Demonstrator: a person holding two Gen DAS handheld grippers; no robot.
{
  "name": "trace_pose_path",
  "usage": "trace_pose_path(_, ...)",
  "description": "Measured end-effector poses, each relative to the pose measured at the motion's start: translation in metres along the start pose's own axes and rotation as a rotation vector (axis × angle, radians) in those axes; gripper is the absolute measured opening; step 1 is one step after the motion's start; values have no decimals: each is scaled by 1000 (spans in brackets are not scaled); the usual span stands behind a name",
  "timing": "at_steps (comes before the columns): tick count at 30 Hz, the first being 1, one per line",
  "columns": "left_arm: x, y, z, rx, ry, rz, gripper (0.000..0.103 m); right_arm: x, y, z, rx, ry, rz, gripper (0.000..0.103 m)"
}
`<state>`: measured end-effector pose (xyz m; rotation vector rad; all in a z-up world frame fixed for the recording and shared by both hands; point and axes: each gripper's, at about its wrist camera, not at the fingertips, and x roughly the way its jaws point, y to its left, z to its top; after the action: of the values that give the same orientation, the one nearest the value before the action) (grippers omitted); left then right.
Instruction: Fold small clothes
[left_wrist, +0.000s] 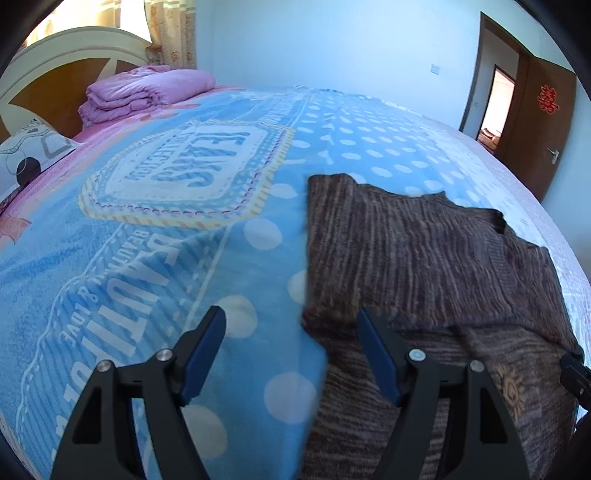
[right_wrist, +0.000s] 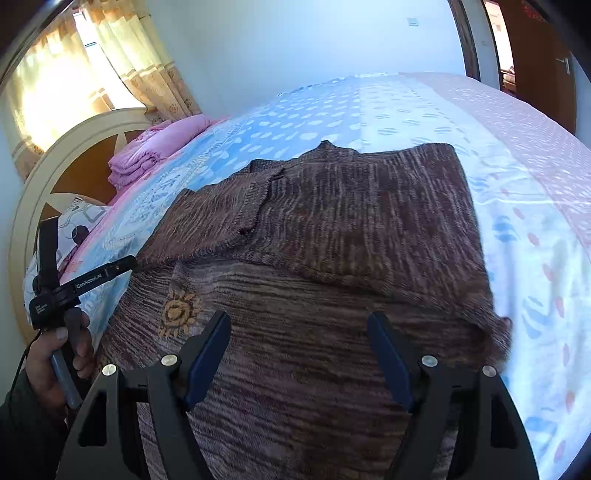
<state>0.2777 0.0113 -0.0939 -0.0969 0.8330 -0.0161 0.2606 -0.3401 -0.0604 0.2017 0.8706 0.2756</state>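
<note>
Brown streaky knit sweater (right_wrist: 332, 229) — yellow sun motif, blue polka-dot blanket (left_wrist: 147, 258), pink quilt (left_wrist: 147, 92), perhaps lilac

a bedroom in a home.

a wide bed (left_wrist: 184, 258) under a blue polka-dot blanket (left_wrist: 129, 221) fills the room, with a cream-and-wood headboard (right_wrist: 74, 155), a folded pink quilt (left_wrist: 147, 92) and a pillow (left_wrist: 29, 155) at its head; patterned curtains (right_wrist: 122, 55) hang at a sunlit window, and a brown wooden door (left_wrist: 546, 122) stands open.
</note>
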Motion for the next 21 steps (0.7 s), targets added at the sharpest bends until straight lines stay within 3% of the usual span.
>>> trace_pose_path(21, -35, 5, -33, 4, 13, -8, 76, -26, 8, -34, -30, -6, -47, 77)
